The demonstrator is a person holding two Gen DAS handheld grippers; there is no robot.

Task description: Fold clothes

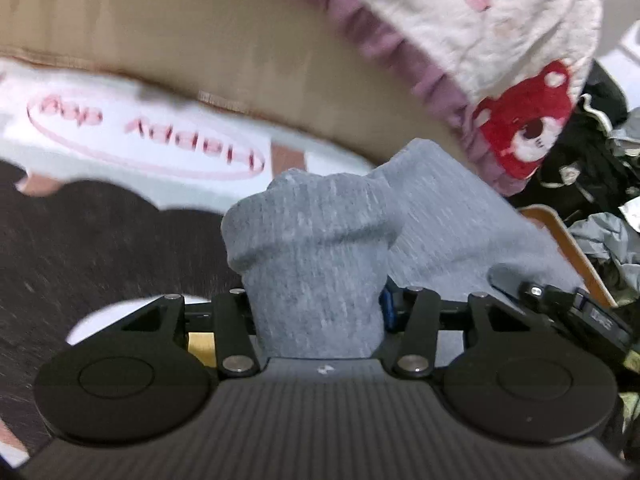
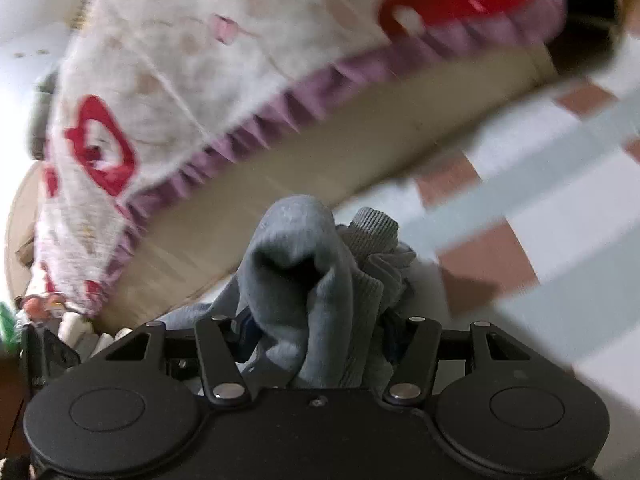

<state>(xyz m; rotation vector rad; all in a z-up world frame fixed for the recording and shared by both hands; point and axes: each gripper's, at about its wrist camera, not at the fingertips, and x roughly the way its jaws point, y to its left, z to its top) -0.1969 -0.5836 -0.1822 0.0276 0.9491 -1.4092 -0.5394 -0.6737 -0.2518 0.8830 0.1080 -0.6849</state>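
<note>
Grey garment (image 1: 316, 264) near "Happy" lettering (image 1: 144, 136)

Counts per view, blur limits certainty.

Left wrist view: 1 tool (image 1: 316, 308), with 1 grey knit garment (image 1: 320, 248) bunched in it. 1 white fleece blanket (image 1: 500, 40) with purple ruffle trim; 3 red/pink prints on it visible, 1 clearly a red bear (image 1: 524, 124). 1 cardboard sheet (image 1: 200, 40). 1 white mat (image 1: 160, 136) with 1 pink oval logo. 1 heap of dark clothes (image 1: 588, 168), item count unreadable.

Right wrist view: 1 tool (image 2: 316, 336), 1 bunch of grey-blue knit fabric (image 2: 304, 276); whether one or two pieces, can't tell.
</note>
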